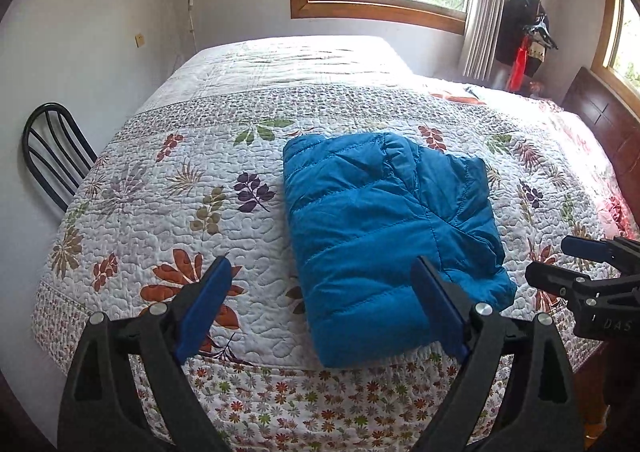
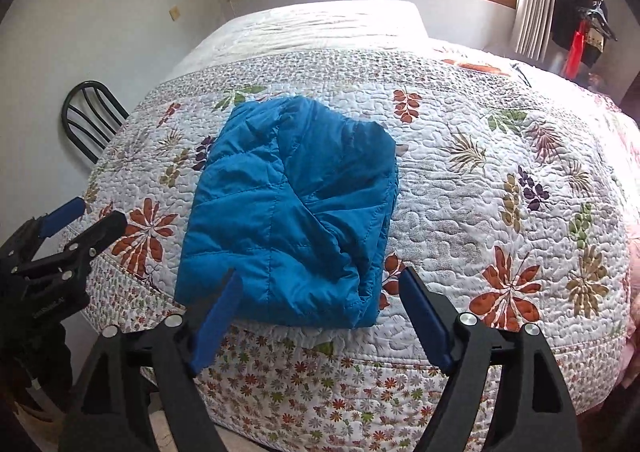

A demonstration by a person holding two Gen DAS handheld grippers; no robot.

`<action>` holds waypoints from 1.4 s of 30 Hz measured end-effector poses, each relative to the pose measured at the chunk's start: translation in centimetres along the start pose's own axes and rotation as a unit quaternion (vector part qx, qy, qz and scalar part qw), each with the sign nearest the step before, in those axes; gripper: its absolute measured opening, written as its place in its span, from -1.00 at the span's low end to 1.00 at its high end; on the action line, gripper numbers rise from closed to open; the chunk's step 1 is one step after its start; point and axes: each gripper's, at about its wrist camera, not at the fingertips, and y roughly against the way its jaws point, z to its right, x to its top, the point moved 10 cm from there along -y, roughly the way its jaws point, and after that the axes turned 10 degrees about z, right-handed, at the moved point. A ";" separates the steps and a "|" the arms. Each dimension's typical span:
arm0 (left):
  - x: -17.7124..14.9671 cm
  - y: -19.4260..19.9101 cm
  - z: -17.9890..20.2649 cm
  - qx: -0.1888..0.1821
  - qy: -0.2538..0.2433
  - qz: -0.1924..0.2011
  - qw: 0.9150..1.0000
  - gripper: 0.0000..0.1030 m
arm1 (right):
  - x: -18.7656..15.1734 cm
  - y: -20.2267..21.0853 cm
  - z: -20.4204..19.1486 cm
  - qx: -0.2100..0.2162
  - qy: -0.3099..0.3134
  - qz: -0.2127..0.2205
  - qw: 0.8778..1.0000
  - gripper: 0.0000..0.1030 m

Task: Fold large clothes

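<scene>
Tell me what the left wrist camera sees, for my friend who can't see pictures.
A blue puffy jacket lies folded into a bundle on a bed with a flowery quilt. The left gripper hangs open above the bed's near edge, holding nothing, and the right gripper pokes in from the right, open too. A dark chair stands beside the bed.

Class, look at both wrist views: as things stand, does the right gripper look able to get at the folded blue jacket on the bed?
Probably yes. The right gripper is open and empty, pointing at the near edge of the blue jacket, with nothing between them. The left gripper stands off to the side.
</scene>
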 end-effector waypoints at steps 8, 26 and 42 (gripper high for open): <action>0.4 2.1 -0.7 0.005 0.007 0.004 1.000 0.78 | 0.1 1.6 -0.8 -0.003 0.007 0.005 1.000 0.70; -0.6 4.0 -0.2 0.004 -0.003 -0.003 1.000 0.82 | -1.1 3.5 -1.6 -0.003 0.004 0.005 1.000 0.72; -0.8 4.2 -0.2 0.003 -0.002 -0.003 1.000 0.83 | -1.4 3.7 -1.4 -0.006 0.001 0.005 1.000 0.72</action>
